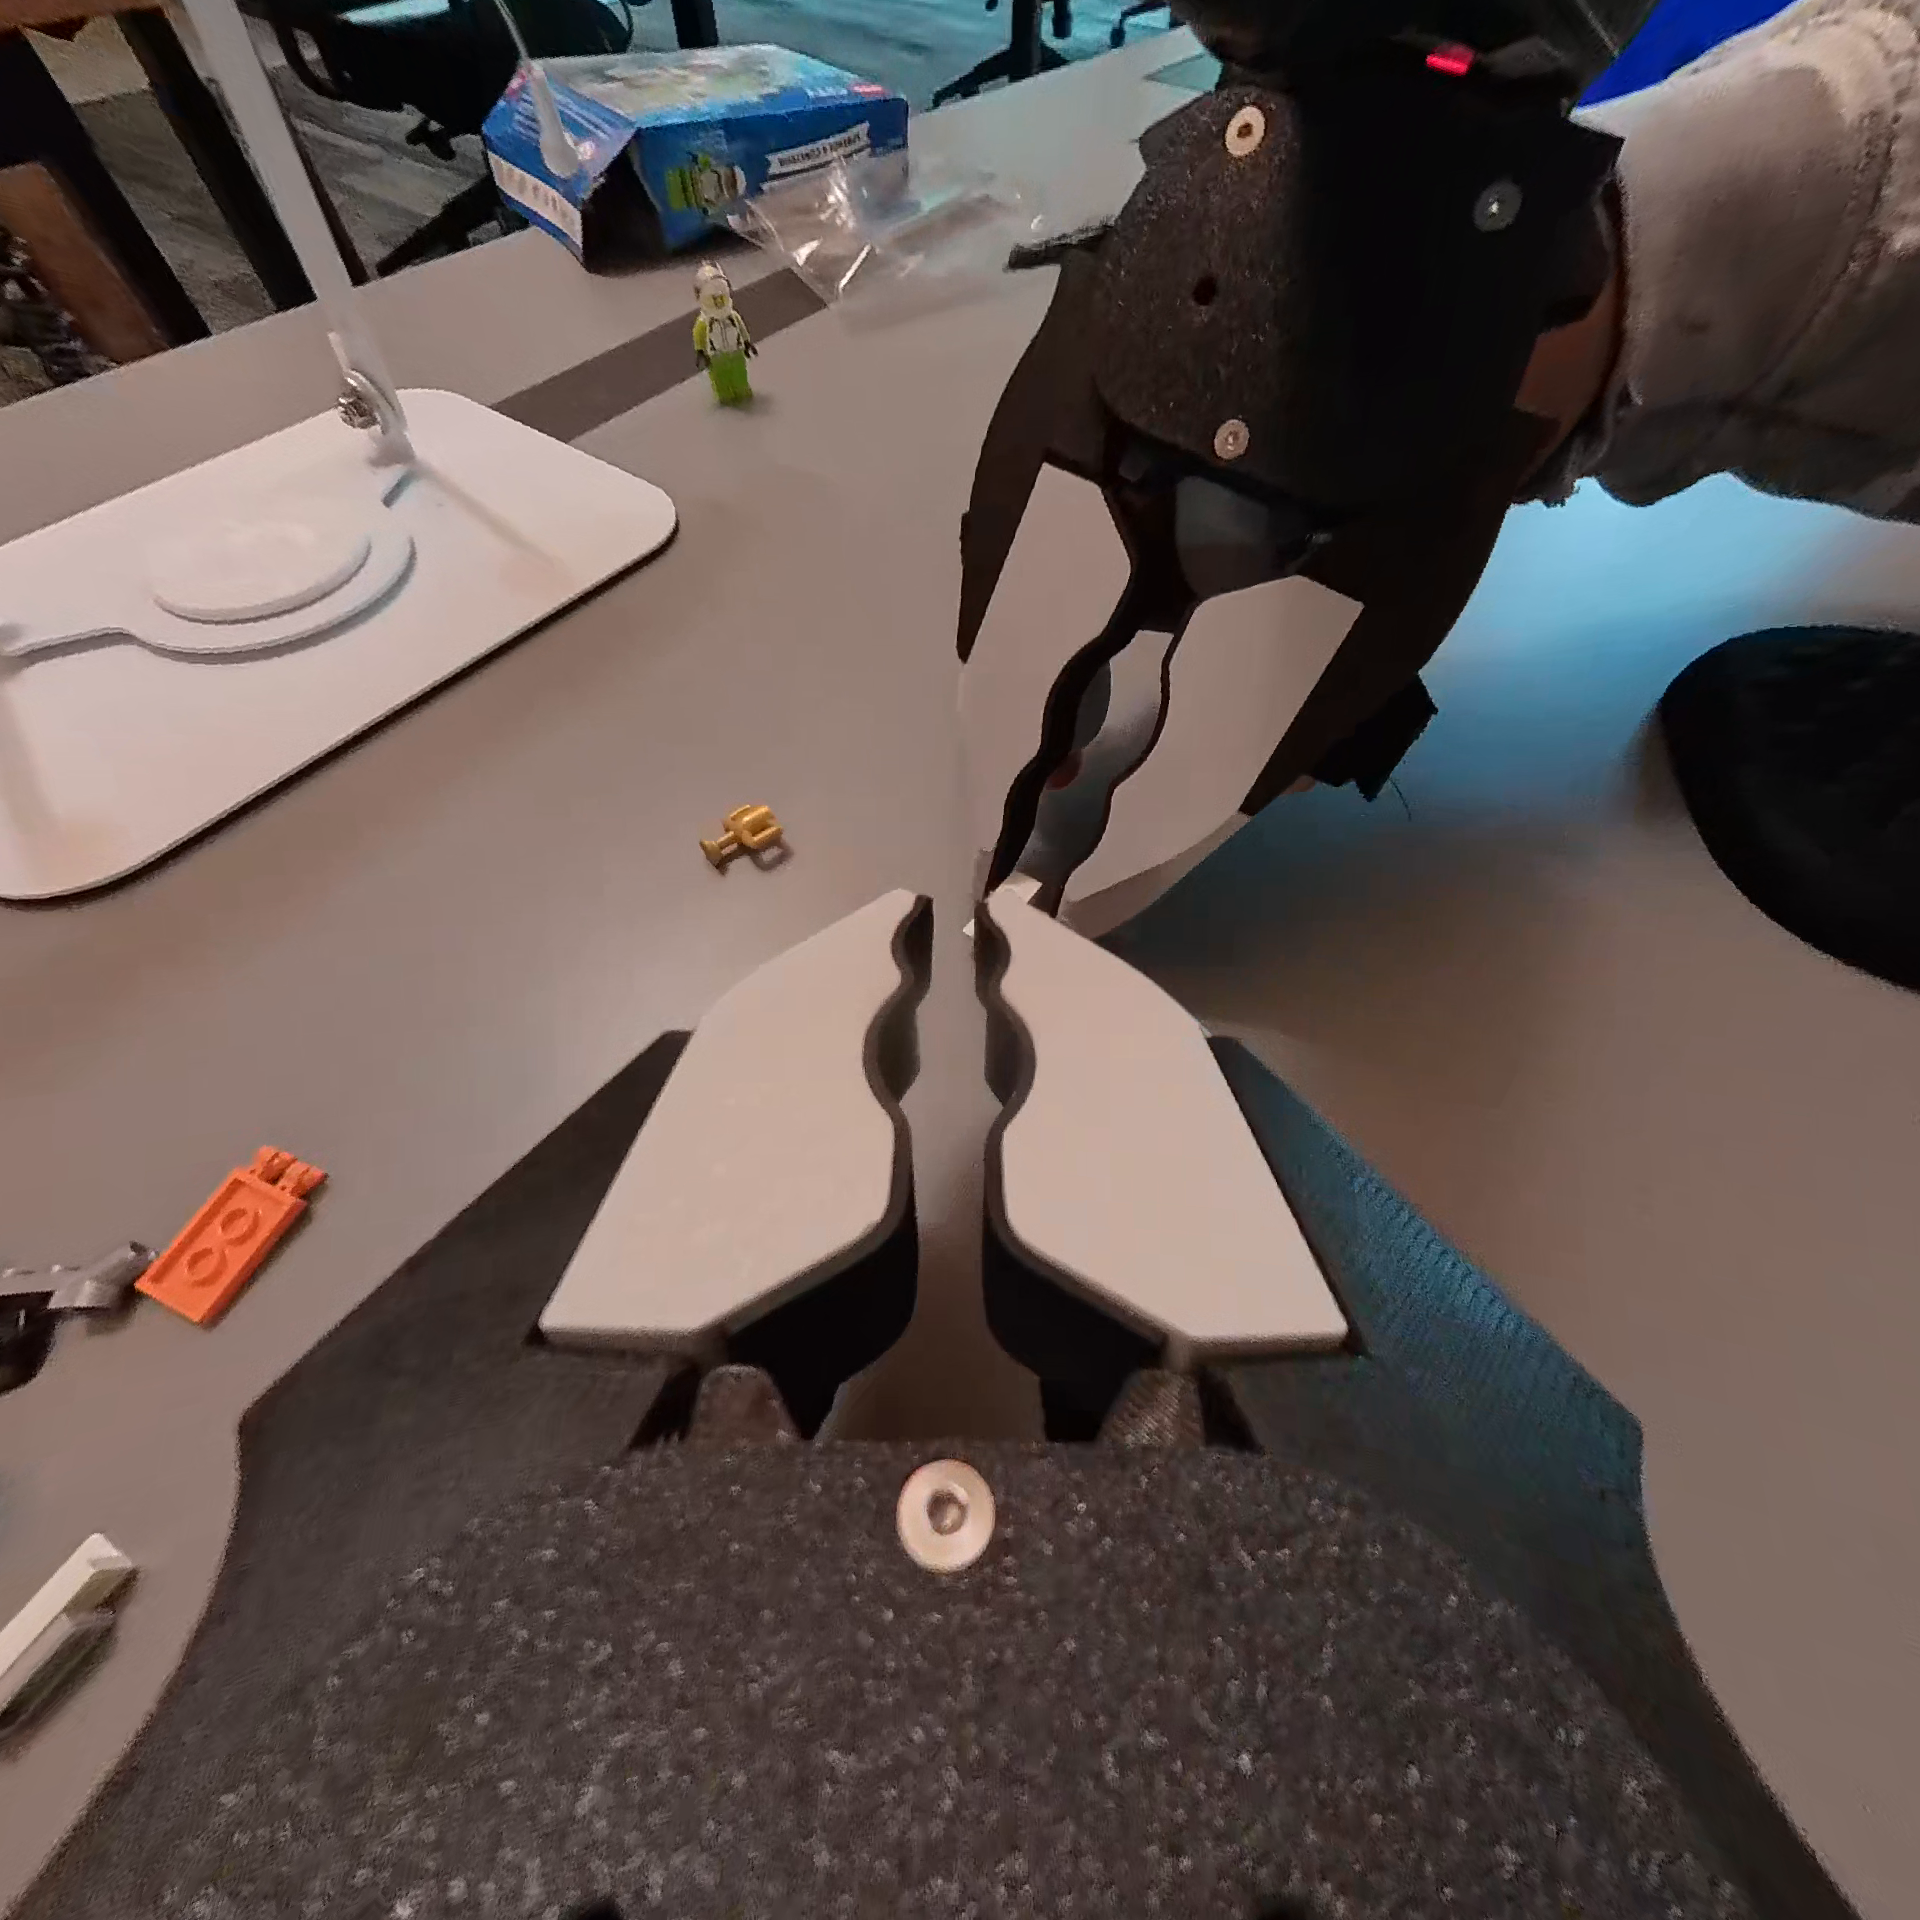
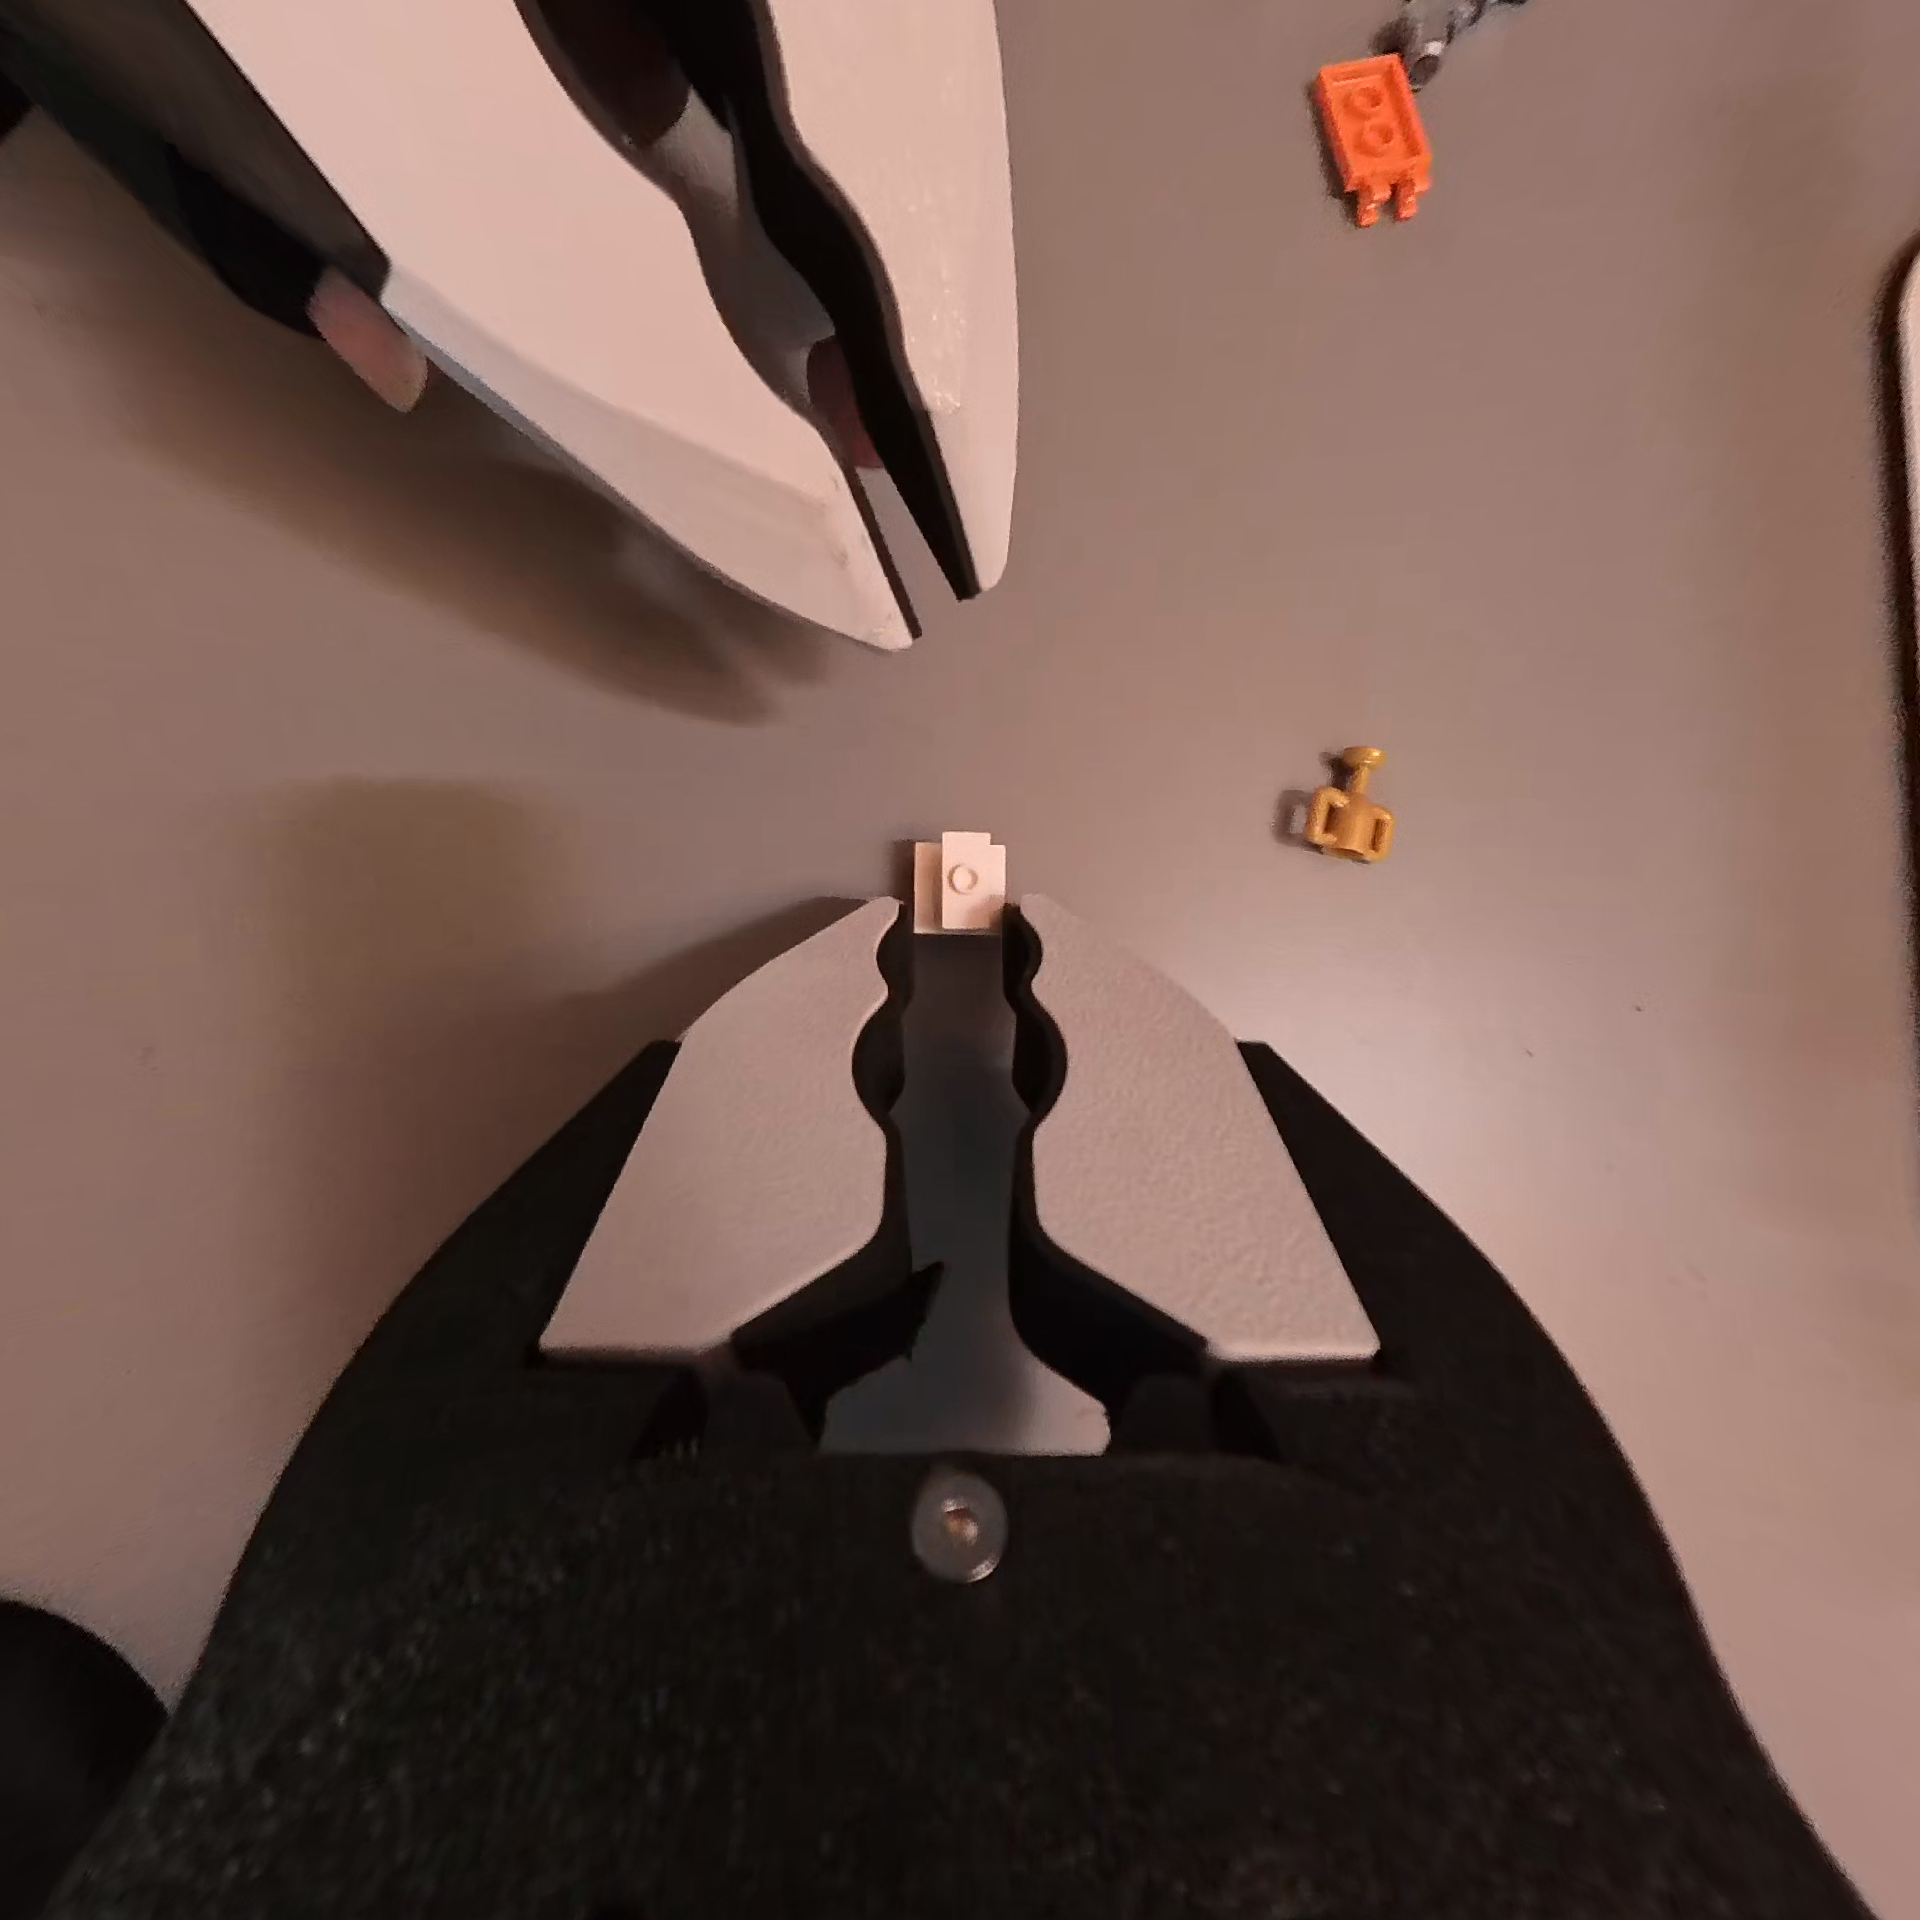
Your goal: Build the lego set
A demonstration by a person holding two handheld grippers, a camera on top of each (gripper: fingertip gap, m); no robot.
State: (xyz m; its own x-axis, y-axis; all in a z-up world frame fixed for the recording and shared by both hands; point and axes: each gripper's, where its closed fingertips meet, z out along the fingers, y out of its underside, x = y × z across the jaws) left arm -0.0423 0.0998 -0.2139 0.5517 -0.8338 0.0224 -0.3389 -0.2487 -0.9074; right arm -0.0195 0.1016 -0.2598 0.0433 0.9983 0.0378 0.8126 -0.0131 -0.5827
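Note:
My right gripper (image 2: 961, 906) is closed on a small white lego piece (image 2: 961, 883), which sits between its fingertips low over the grey table (image 2: 1558, 1039). In the left wrist view the right gripper (image 1: 1023, 894) points down from the upper right, with the white piece (image 1: 1010, 891) at its tips. My left gripper (image 1: 956, 920) is empty, its jaws nearly together with only a thin slit. Its tips are just short of the white piece. It enters the right wrist view (image 2: 940, 613) from the top.
A gold lego piece (image 1: 743, 836) (image 2: 1340, 821) and an orange plate (image 1: 229, 1236) (image 2: 1371, 130) lie loose on the table. Farther back are a green minifigure (image 1: 724, 338), a blue box (image 1: 686, 145), clear bags (image 1: 883, 229) and a white stand base (image 1: 260, 623). Tip to tip, the grippers are about 5 cm apart.

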